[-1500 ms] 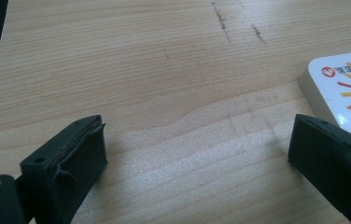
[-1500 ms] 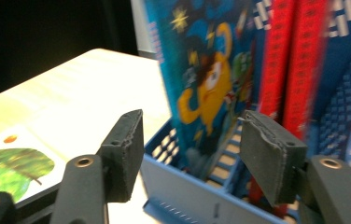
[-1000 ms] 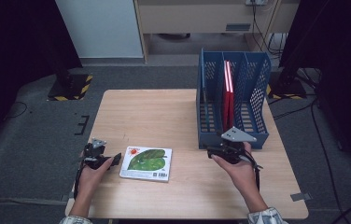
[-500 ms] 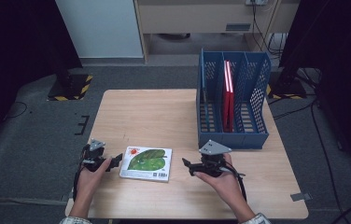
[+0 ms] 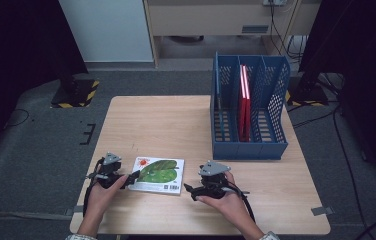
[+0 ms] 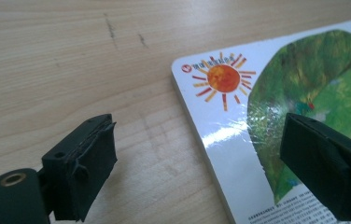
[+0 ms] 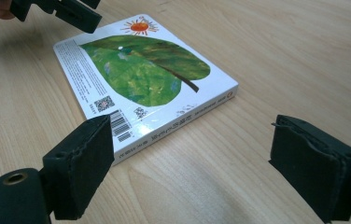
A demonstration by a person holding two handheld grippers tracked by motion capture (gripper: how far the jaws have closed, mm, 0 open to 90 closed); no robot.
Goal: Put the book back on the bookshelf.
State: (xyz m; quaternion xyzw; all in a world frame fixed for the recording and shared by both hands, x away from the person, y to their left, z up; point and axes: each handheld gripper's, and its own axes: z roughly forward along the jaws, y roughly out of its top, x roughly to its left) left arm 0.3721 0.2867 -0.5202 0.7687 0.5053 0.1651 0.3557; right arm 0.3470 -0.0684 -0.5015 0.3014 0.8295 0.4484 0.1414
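Note:
A picture book [image 5: 157,175] with a green leaf and an orange sun on its white cover lies flat on the wooden table [image 5: 166,125] near the front edge. My left gripper [image 5: 130,177] is at its left edge. In the left gripper view the jaws have just been closing and stand open [image 6: 201,142], one over bare wood and one over the cover [image 6: 276,93], with neither pad pressing. My right gripper [image 5: 188,189] sits low by the book's right front corner. Its jaws have just been opening and hold nothing [image 7: 194,140], with the book [image 7: 141,74] ahead of them.
A blue mesh file rack [image 5: 248,147] stands at the back right of the table with red books [image 5: 244,100] upright in its middle slot. Bare wood lies between rack and book. The table's front edge is close behind both hands.
My right hand has come away from the rack, moving left and down to the book's right side. My left gripper has edged slightly toward the book's left edge.

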